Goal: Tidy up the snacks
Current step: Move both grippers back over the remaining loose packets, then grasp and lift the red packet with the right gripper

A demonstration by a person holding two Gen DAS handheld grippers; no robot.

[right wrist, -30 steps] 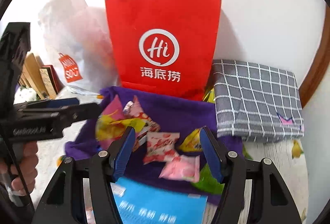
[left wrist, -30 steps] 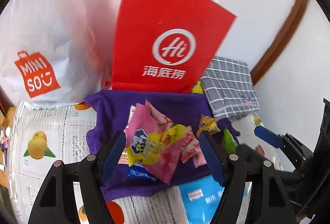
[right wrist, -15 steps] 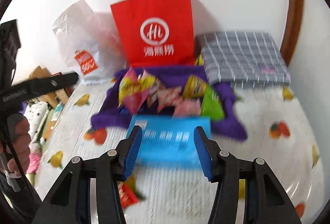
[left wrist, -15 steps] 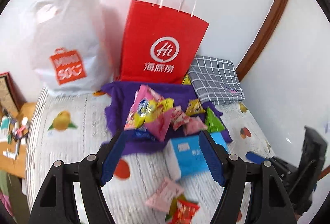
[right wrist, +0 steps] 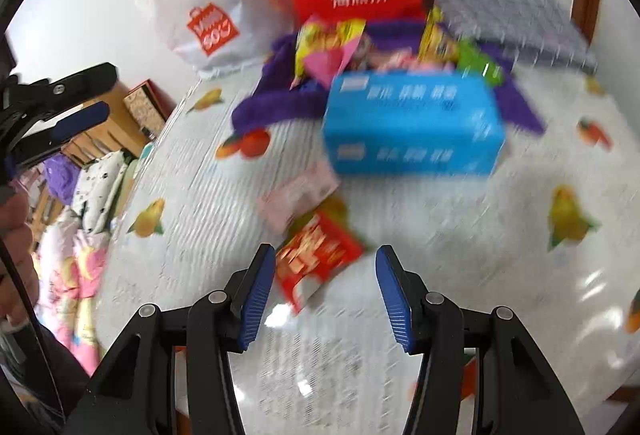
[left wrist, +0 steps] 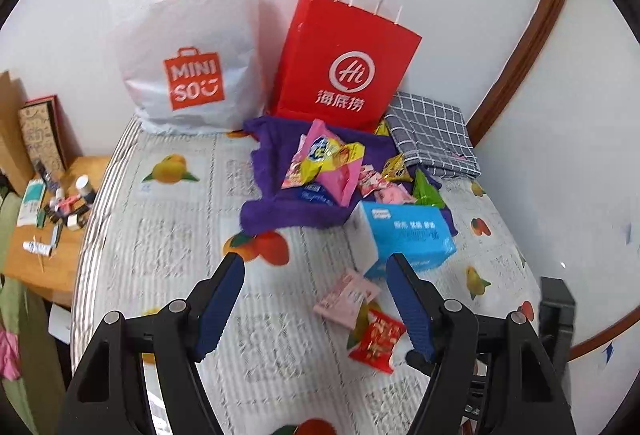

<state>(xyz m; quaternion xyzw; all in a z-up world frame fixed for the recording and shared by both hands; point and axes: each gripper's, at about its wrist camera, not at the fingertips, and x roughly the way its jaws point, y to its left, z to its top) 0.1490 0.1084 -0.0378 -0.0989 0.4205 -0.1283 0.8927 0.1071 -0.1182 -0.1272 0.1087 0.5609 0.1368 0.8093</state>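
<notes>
Fruit-print bed [right wrist: 400, 219]; right gripper [right wrist: 326, 289] fingers apart, just been narrowing, empty, over light crinkly red snack packet [right wrist: 316, 255]; best pinched by edge.

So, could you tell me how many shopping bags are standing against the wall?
2. The white plastic bag stands at the back left, and the red paper bag stands upright just to its right, behind the purple cloth. No other bag shows.
</notes>
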